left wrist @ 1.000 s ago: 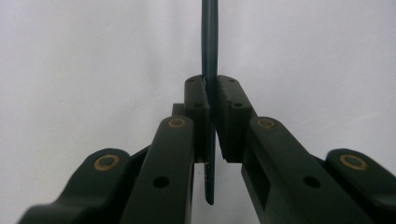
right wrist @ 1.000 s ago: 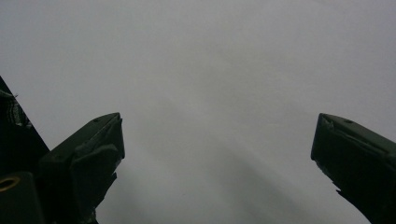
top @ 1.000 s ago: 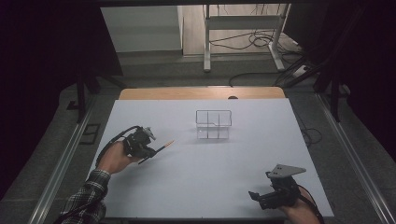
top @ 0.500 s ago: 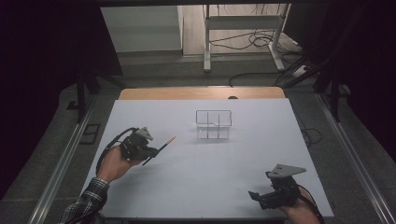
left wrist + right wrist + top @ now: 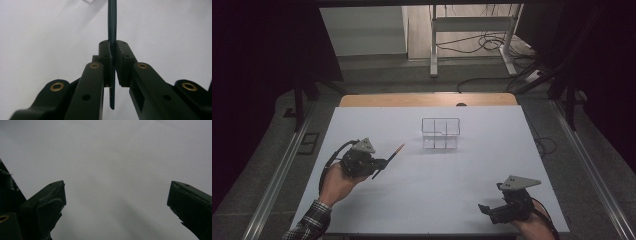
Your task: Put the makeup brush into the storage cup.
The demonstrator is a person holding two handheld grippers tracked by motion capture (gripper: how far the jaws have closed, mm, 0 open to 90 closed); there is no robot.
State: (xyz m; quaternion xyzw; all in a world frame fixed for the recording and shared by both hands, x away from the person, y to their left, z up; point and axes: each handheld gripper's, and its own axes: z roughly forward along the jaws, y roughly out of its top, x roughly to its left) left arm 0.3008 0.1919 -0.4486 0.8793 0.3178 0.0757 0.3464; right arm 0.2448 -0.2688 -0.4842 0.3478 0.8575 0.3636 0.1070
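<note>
In the high view, the left tongs (image 5: pixel 382 163) sit in the lower left of the frame, held by a hand (image 5: pixel 337 182) with a plaid sleeve (image 5: pixel 309 225) coming in from the bottom edge. They are clamped on a pencil (image 5: pixel 391 157), a thin dark stick with an orange-red end that slants up and to the right, toward the middle of the frame. A grey three-cornered plate (image 5: pixel 363 145) rides on top of these tongs and a black cable (image 5: pixel 332 157) loops off their left side.

The left gripper view looks straight along the tongs (image 5: pixel 113 52): the two black jaws meet at centre frame with the pencil (image 5: pixel 112 22) pinched between them. Its dark shaft runs up out of the top edge, and a short length pokes down below the pads (image 5: pixel 105 62), ending in the gap between the jaw arms.

Past the pencil tip, just above the centre of the high view, stands a clear divided box (image 5: pixel 441 133) with see-through walls, apart from the pencil and both tongs. It rests on the white desk (image 5: pixel 437 200), whose far edge shows a strip of bare wood (image 5: pixel 427 99).

The right tongs (image 5: pixel 484 207) lie in the lower right of the high view, near the desk's front edge, gripped by the other hand (image 5: pixel 537 227). In the right gripper view the right tongs (image 5: pixel 116 195) stand wide apart, one jaw at the lower left and one at the lower right, with plain white desk (image 5: pixel 112 157) between them and nothing held.

Beyond the desk, at the top of the high view, a white metal frame (image 5: pixel 472 35) stands on the floor among loose cables (image 5: pixel 472 47).
</note>
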